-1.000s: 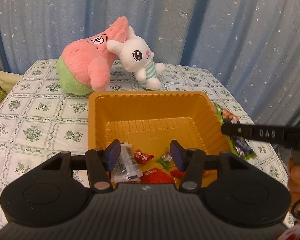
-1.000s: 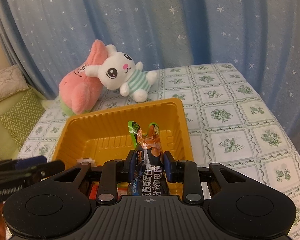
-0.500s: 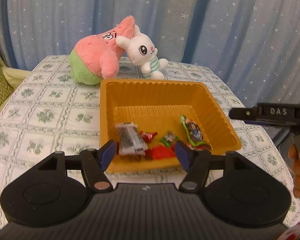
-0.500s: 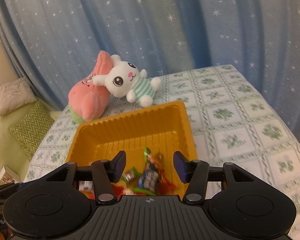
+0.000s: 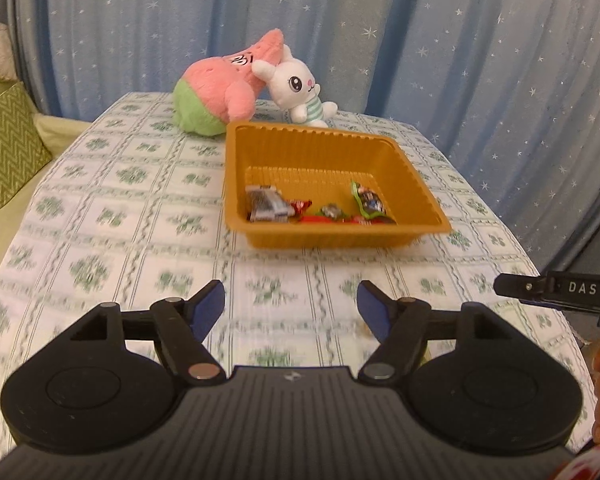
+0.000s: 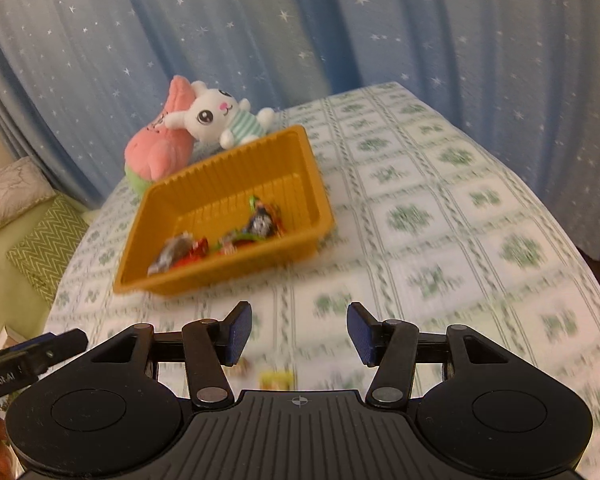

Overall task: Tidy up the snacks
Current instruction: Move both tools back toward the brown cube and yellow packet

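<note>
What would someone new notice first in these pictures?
Probably the orange tray in the middle of the green-patterned tablecloth, with a few wrapped snacks along its near side. Behind it lie a pink plush and a white bunny, against a starry blue curtain.

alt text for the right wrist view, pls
The right tongs stand open and empty over a green-patterned tablecloth. Beyond them sits an orange tray holding several wrapped snacks, with a pink plush and a white bunny plush behind it against a starry blue curtain.
</note>
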`<state>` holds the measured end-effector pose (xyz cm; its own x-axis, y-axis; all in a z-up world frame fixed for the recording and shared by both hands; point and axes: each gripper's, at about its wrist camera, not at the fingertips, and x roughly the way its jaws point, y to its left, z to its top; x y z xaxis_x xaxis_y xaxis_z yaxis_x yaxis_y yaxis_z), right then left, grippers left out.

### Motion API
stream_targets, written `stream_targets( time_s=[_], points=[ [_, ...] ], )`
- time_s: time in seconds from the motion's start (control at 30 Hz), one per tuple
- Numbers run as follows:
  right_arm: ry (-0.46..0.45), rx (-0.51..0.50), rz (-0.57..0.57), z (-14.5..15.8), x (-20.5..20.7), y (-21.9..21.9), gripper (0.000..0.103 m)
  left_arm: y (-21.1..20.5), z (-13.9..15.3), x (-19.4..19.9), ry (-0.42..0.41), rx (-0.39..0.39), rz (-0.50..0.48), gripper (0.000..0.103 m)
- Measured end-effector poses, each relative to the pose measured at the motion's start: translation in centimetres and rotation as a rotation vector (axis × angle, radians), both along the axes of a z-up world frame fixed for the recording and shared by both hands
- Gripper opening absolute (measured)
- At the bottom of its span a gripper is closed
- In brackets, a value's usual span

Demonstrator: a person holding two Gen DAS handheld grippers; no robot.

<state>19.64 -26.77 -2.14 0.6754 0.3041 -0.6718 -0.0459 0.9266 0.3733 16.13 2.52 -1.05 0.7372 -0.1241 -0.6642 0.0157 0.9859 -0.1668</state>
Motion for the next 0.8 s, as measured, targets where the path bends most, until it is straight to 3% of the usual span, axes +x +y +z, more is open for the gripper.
stream_targets(
  time_s=[0.37, 0.8],
  points=[
    [0.037, 0.005, -0.015, -0.5, -7.4, 0.1, 0.053, 0.5, -0.4, -6.8, 0.042, 0.001, 0.043, 0.07],
    [0.062, 0.012, -0.007, -1.0, -10.5, 1.0, 0.053, 0.8, -1.0, -9.2, 0.07, 0.013, 0.058, 0.07]
  ],
)
